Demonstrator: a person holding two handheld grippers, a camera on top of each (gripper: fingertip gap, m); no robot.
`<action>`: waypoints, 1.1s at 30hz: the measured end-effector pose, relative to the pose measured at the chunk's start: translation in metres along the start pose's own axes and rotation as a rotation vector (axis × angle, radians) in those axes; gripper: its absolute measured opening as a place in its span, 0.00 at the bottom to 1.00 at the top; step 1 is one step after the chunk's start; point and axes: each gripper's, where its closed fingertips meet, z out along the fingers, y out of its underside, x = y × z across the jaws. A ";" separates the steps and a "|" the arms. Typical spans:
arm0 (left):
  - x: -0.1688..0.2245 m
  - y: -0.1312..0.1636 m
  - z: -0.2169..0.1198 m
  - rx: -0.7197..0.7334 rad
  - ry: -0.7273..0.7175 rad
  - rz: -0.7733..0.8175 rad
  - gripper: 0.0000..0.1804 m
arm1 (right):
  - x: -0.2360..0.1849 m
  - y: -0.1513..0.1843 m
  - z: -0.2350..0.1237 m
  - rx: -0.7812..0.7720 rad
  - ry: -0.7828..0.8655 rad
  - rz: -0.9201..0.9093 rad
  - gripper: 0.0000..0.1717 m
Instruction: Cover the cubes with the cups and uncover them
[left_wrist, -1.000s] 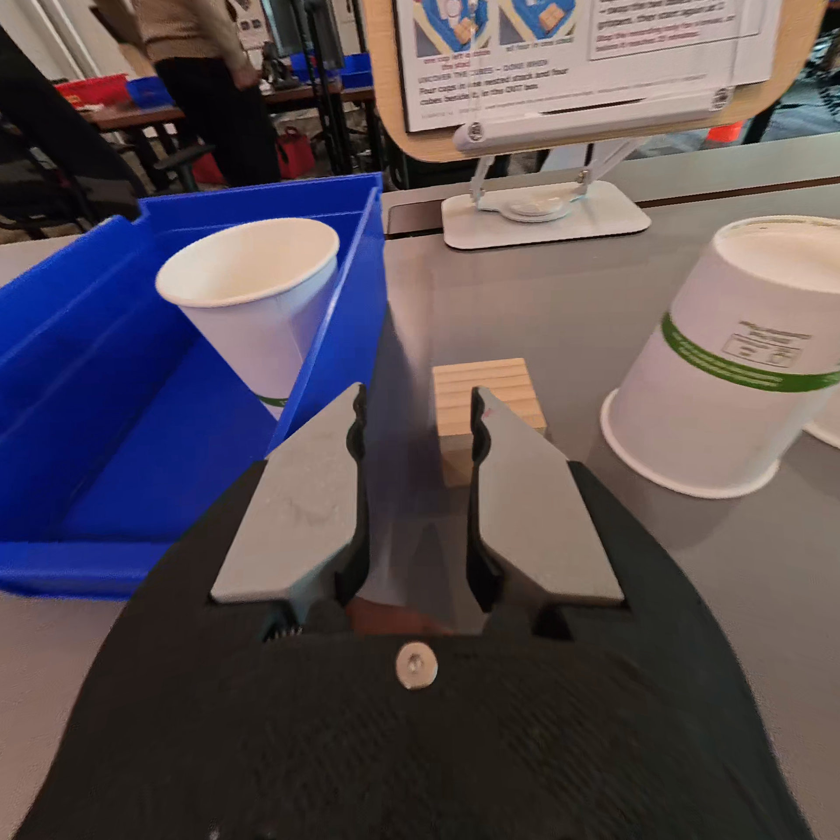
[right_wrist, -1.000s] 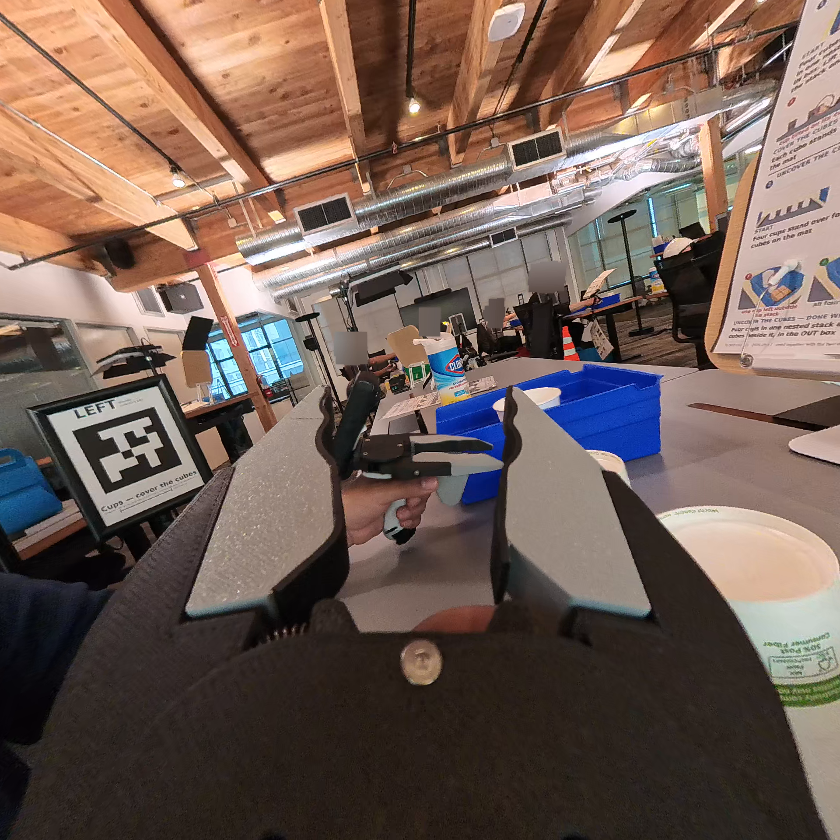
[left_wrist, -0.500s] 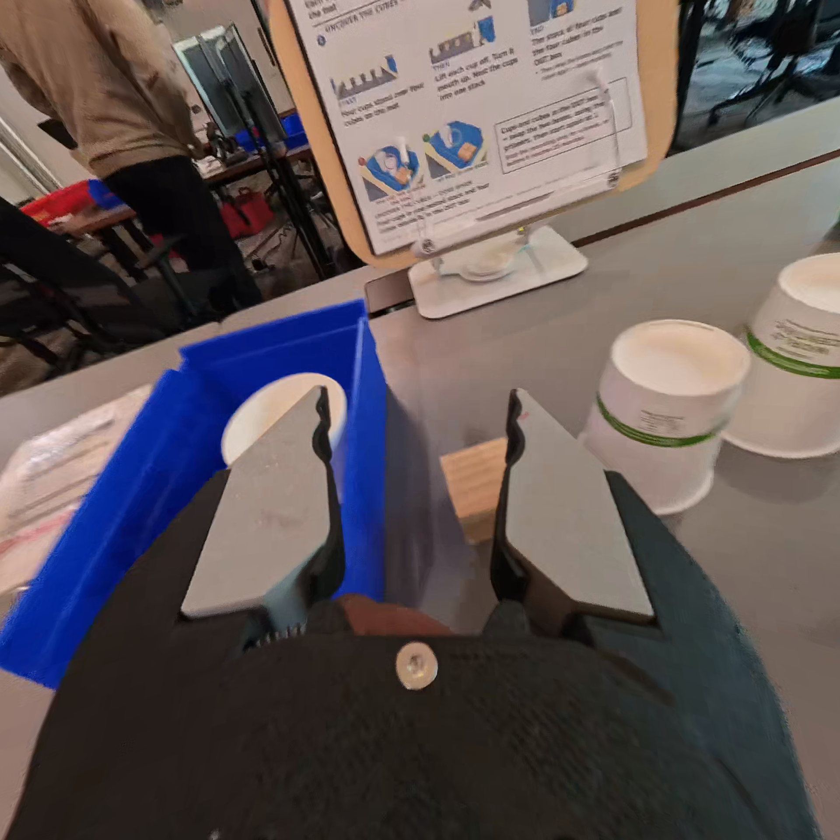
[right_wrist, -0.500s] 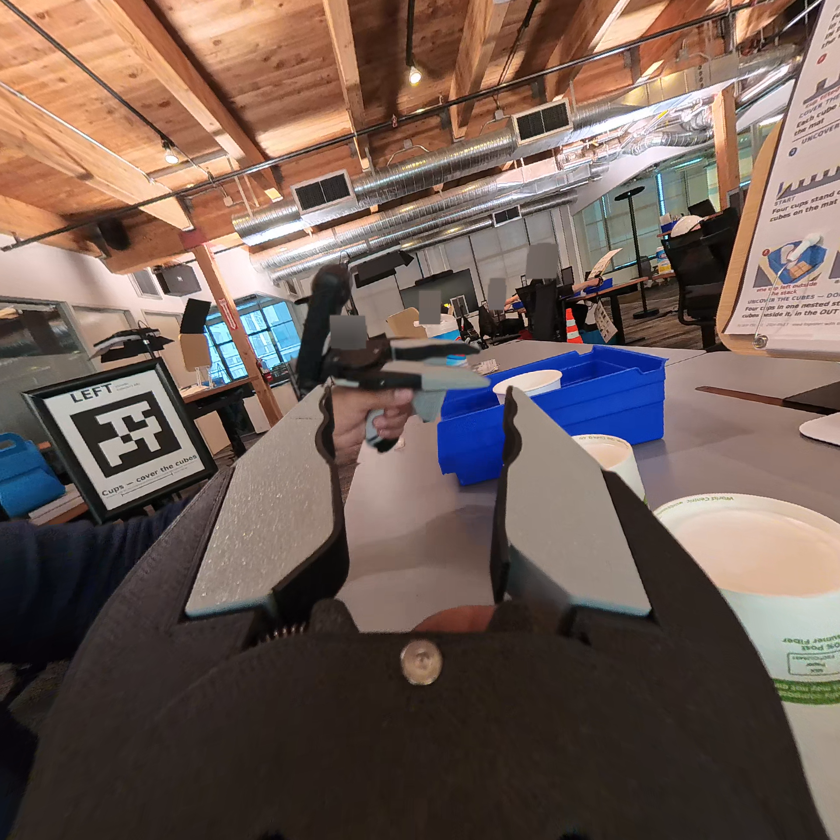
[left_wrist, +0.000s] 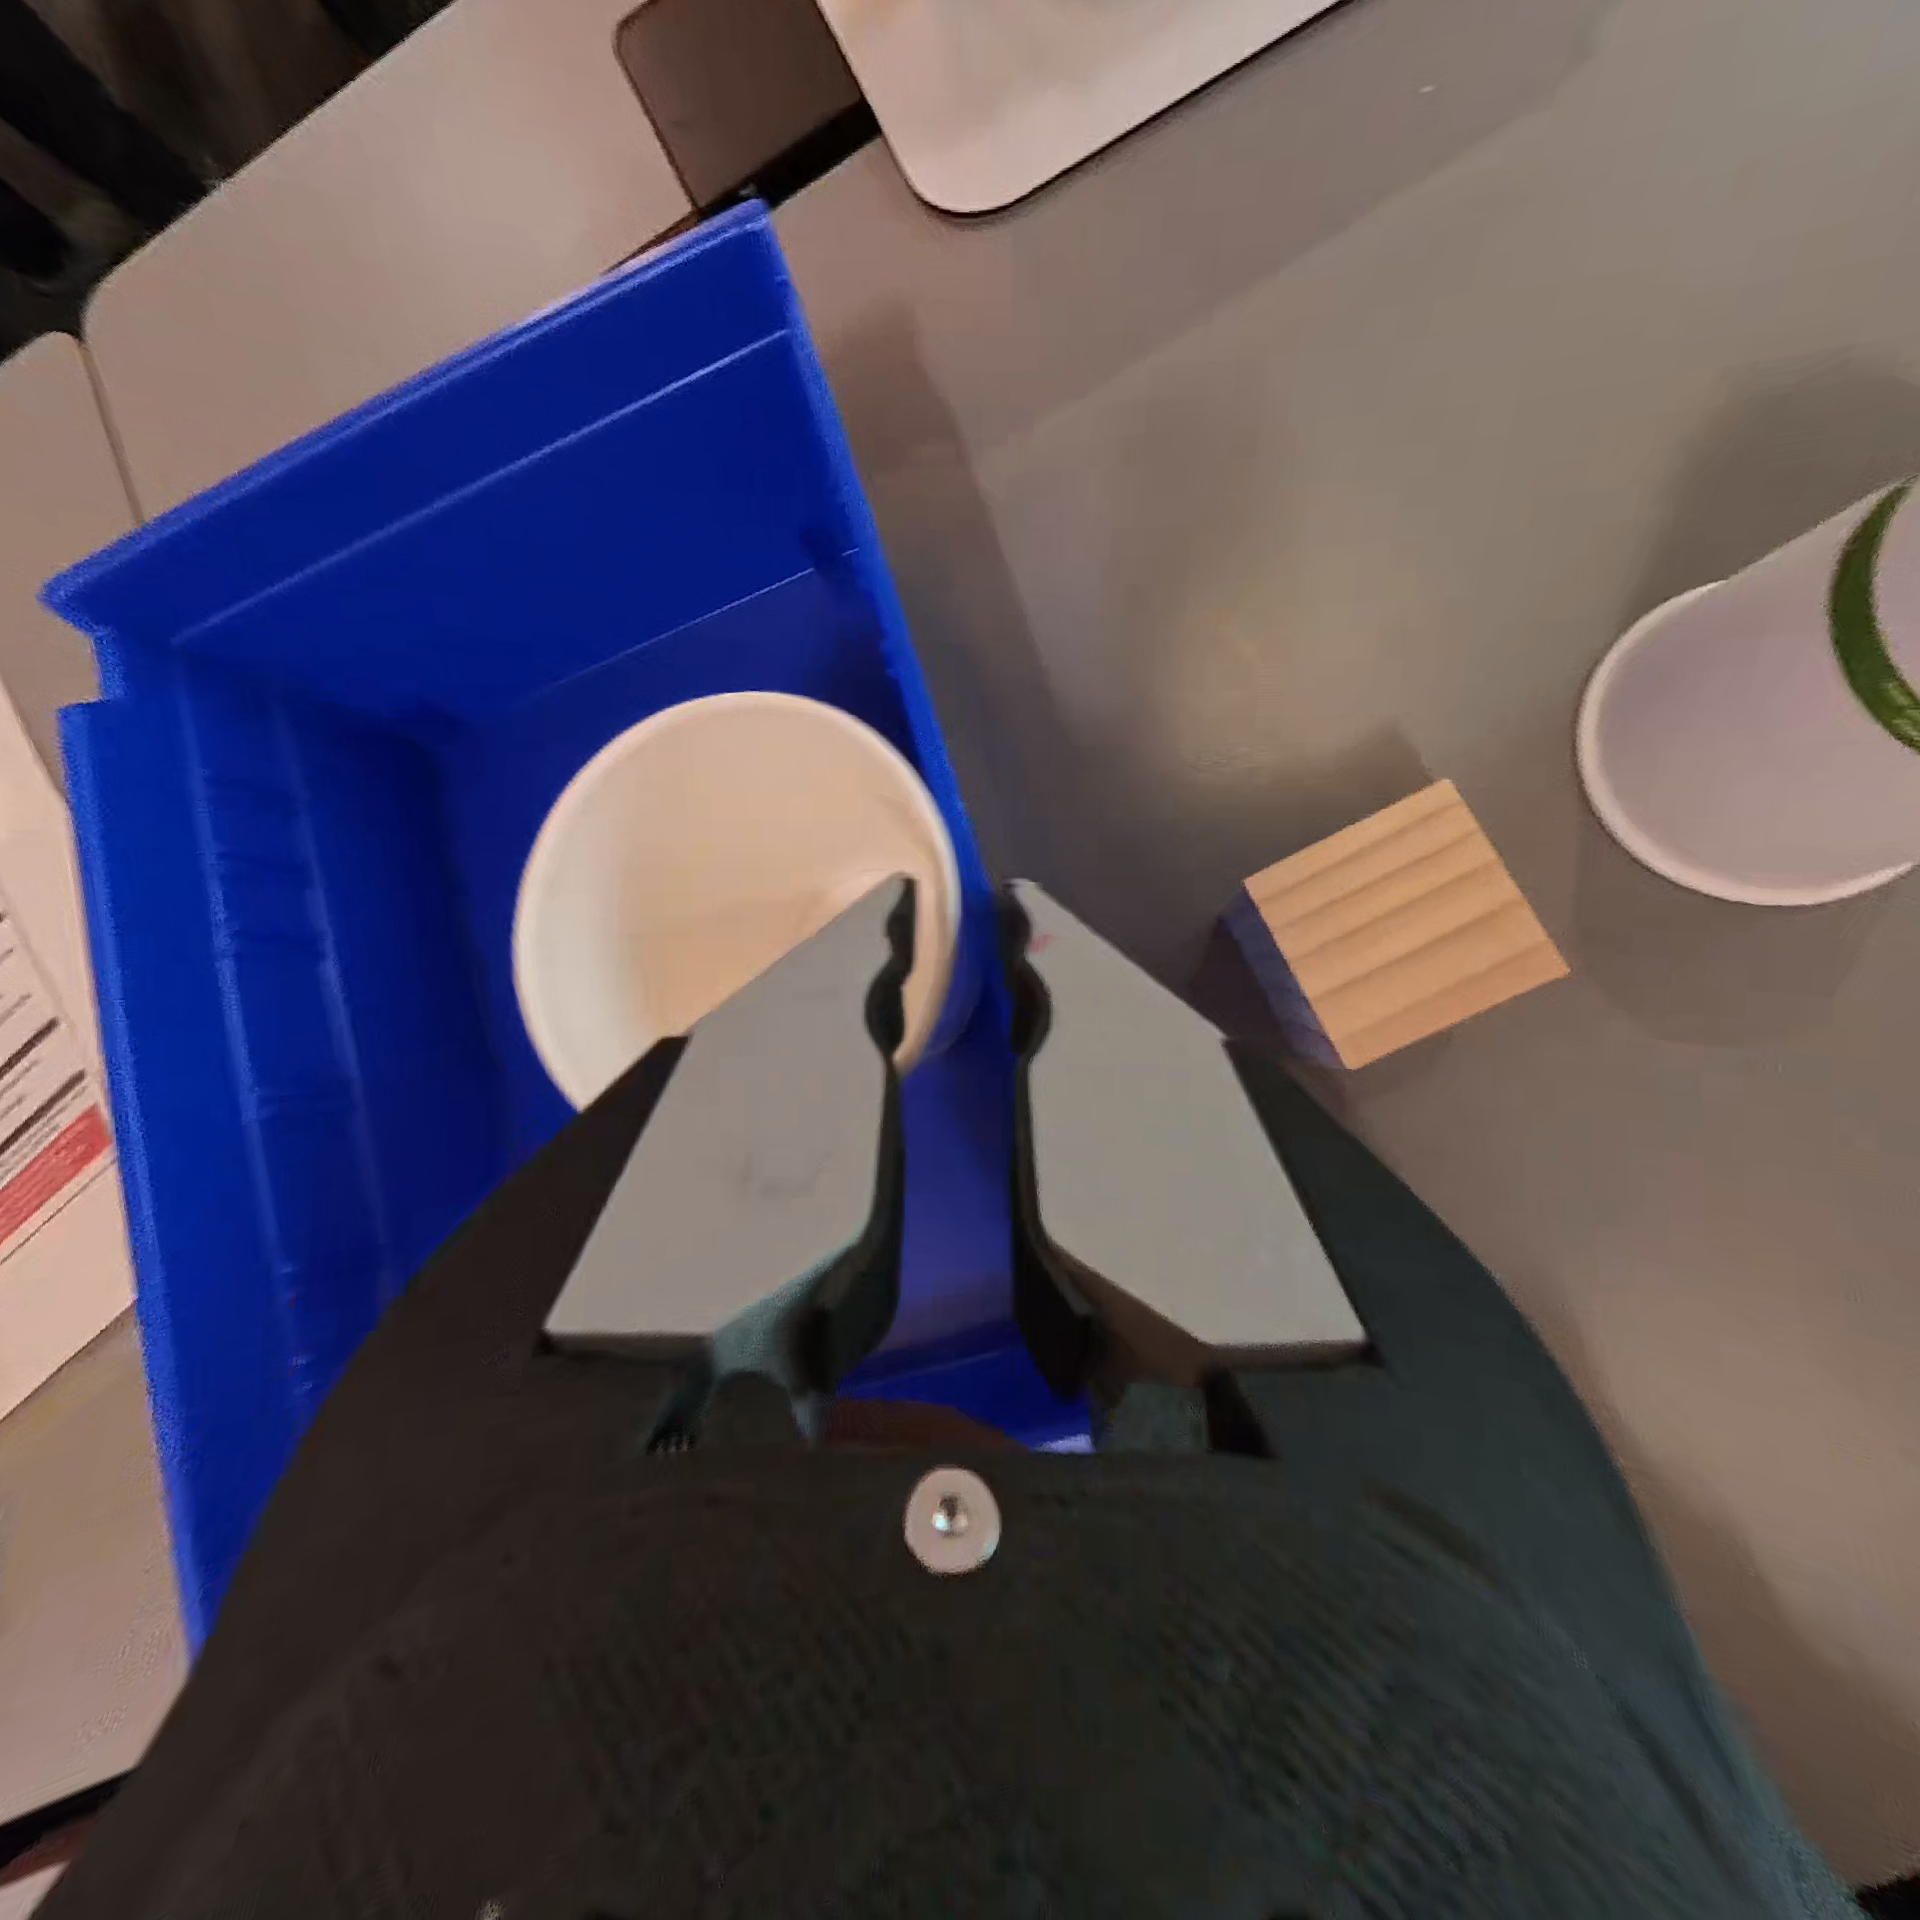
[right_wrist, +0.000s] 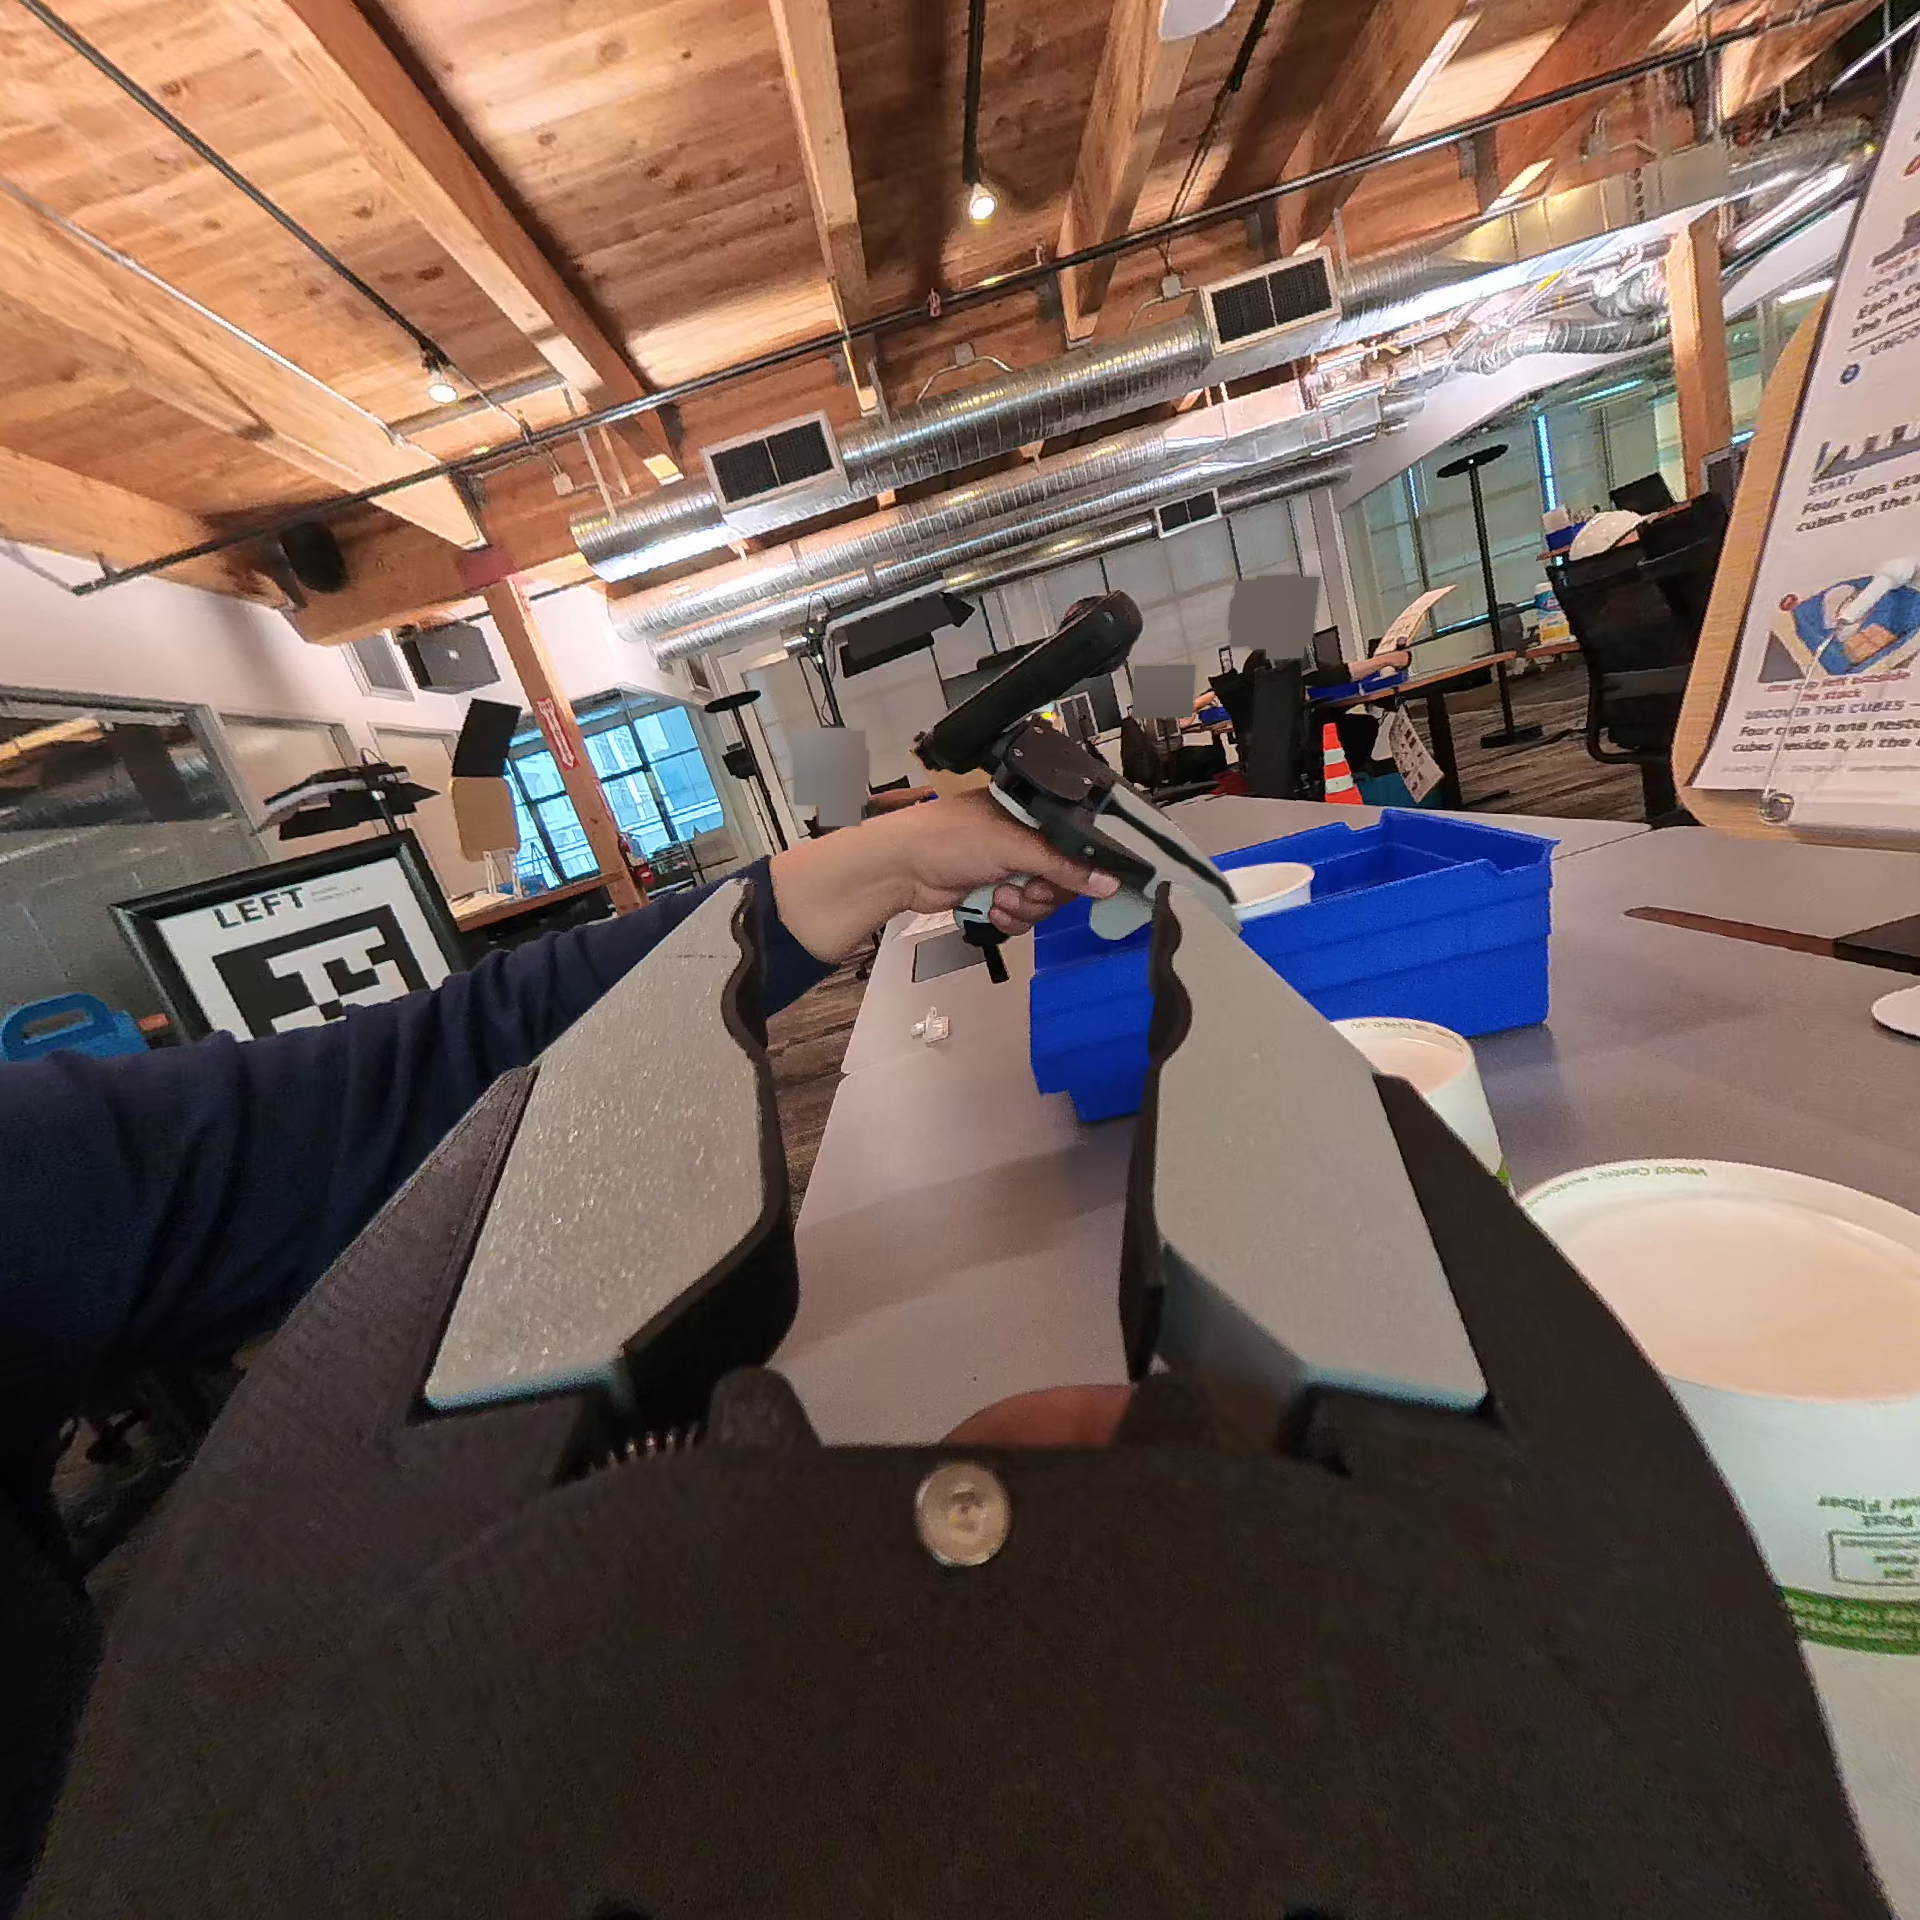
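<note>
Left hand-held gripper (left_wrist: 956, 904) above blue bin (left_wrist: 447, 582), jaws narrow; one finger inside upright white cup (left_wrist: 717, 862) standing in bin against its right wall, other finger outside cup rim; whether pads press rim, cannot tell. Wooden cube (left_wrist: 1403, 920) bare on grey desk (left_wrist: 1351, 416), just right of bin. Inverted cup (left_wrist: 1756, 748) beyond cube. Right hand-held gripper (right_wrist: 951, 935) wide, bare, raised above desk; inverted cup (right_wrist: 1745, 1309) beside it at desk's near right.

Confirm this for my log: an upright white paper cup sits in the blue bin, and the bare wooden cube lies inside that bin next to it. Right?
Not quite. The white paper cup does sit upright in the blue bin, but the wooden cube lies on the grey table, outside the bin. The left wrist view shows it.
</note>
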 end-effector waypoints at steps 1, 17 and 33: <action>-0.001 -0.001 0.000 0.003 -0.017 0.011 0.03 | -0.001 0.000 0.000 0.001 -0.005 -0.003 0.42; 0.136 -0.110 -0.190 0.842 0.075 0.248 0.01 | -0.016 0.006 0.004 -0.021 -0.084 0.026 0.45; 0.324 -0.047 -0.154 1.163 0.577 -0.064 0.01 | 0.000 -0.021 -0.010 0.178 -0.176 0.354 0.52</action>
